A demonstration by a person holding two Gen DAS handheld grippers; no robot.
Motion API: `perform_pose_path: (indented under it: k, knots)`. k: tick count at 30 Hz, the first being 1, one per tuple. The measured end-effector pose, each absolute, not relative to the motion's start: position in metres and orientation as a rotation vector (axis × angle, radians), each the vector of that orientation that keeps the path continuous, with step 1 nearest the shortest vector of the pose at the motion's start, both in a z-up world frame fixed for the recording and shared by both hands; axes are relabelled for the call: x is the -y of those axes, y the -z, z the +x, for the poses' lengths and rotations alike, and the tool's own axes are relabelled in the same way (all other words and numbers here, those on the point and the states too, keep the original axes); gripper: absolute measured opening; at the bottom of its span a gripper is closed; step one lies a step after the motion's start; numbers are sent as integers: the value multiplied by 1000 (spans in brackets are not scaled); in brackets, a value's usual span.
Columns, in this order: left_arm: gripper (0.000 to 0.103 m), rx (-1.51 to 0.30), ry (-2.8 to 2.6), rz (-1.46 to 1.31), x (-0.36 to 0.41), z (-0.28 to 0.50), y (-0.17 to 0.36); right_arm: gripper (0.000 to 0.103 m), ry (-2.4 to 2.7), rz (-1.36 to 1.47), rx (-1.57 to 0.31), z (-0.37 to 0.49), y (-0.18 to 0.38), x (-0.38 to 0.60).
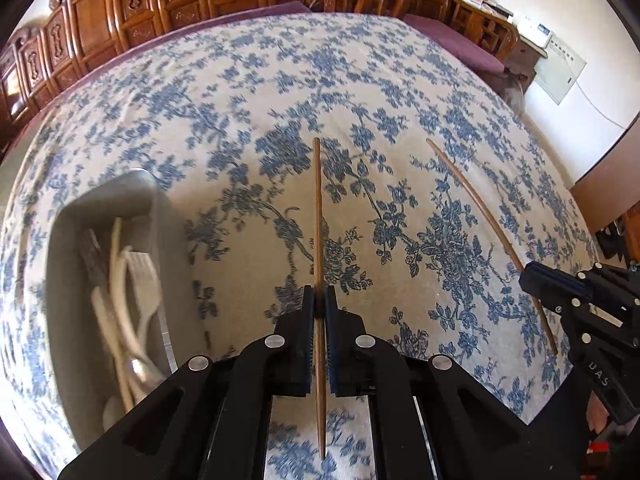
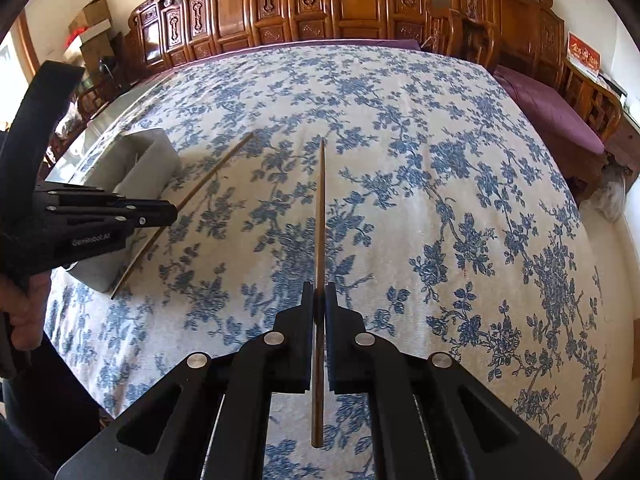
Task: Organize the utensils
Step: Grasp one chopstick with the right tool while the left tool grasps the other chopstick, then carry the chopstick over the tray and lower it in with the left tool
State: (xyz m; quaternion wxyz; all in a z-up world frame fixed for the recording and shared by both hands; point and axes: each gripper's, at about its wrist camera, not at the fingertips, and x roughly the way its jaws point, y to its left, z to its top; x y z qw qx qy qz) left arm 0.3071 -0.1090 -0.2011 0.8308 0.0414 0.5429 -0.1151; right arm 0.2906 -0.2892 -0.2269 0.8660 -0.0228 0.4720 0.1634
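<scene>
Item one: my left gripper, jaws clenched on a brown wooden chopstick that runs lengthwise down the narrow slot between the pads, its thin tip pointing away from me and its butt end trailing back under the gripper body. Item two: my right gripper, jaws likewise closed to a sliver on a second chopstick, seated the same way, tip forward, butt toward me. Both sticks are lifted above the blue-flowered tablecloth. Landmark: the grey utensil tray, standing on the cloth. Relative to the tray, my left gripper sits just beside its right wall; my right gripper is further right again, well apart from it. In the tray: a white plastic fork, pale spoon handles and a metal utensil, blurred and hard to separate. In the right wrist view, the left gripper's stick passes close along the tray wall. Behind the tray, at the cloth's far edge: carved wooden furniture.
</scene>
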Motion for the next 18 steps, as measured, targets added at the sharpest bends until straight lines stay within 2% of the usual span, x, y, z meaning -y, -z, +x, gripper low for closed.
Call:
perform_pose_path:
  k: [18]
  knots:
    - [4,-1049,208,33,50,275,144,6,-414,-70,-921,281,188,239]
